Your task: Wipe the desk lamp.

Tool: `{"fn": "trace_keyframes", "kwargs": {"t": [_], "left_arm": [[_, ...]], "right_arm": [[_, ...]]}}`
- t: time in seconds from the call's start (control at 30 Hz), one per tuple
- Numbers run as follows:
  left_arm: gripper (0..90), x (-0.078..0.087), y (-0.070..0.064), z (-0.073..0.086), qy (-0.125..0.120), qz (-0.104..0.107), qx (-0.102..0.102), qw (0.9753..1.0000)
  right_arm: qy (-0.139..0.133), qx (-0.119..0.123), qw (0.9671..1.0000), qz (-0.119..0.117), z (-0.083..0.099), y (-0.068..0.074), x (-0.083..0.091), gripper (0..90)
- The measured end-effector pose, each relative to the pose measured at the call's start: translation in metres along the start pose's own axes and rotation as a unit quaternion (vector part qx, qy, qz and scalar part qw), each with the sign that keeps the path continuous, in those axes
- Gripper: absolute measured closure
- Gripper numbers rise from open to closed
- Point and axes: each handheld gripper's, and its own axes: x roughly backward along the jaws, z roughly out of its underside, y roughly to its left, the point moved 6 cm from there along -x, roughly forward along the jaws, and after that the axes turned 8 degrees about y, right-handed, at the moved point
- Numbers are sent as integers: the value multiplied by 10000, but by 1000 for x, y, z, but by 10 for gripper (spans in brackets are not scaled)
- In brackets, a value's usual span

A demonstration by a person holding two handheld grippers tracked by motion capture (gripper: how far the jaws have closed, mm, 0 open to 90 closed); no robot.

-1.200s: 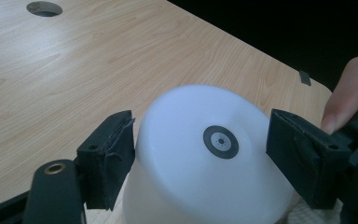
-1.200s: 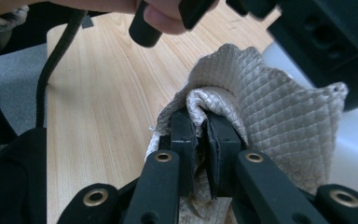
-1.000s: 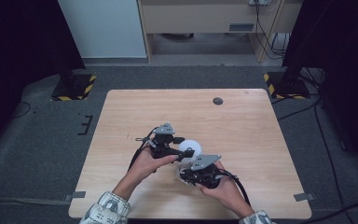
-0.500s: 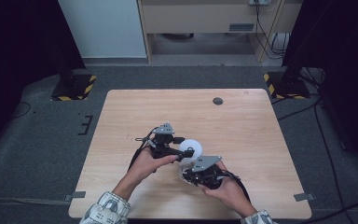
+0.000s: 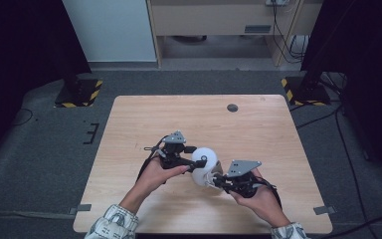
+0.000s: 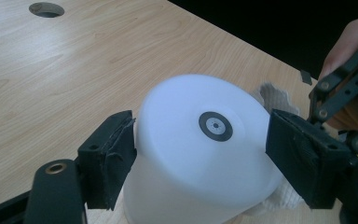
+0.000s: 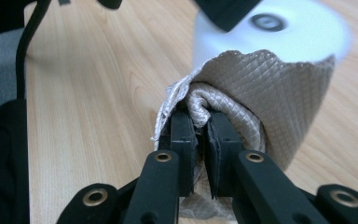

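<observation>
Even overhead light, blurred close-up foregrounds

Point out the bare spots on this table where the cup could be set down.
Bare wood runs along the far edge of the table up to the dark hole, and down the right side past the right gripper. It is crowded at the near centre, where the left gripper grips the white cup and the cloth presses against it.

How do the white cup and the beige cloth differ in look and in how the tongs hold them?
The white cup is smooth and rigid; the beige cloth is textured and crumpled. The left tongs hold the cup across its sides with wide jaws; the right tongs pinch a fold of cloth, nearly shut. Both touch: the cloth presses against the cup's side.
</observation>
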Motion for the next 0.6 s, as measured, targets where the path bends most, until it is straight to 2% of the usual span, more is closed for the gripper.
{"fn": "trace_keyframes", "kwargs": {"t": [0.23, 0.43, 0.5, 0.6], "left_arm": [[250, 2, 0, 1, 8, -24, -26, 10000], [254, 3, 0, 1, 11, -23, -31, 10000], [254, 3, 0, 1, 12, -16, -42, 10000], [254, 3, -1, 1, 7, -18, -45, 10000]], "right_arm": [[-357, -295, 9988, 149, -1, -17, 18, 837], [-830, -596, 9943, 289, -12, -34, 30, 840], [-970, -665, 9928, 243, -18, -38, 32, 840], [-941, -621, 9932, 299, -26, -42, 28, 840]]}}
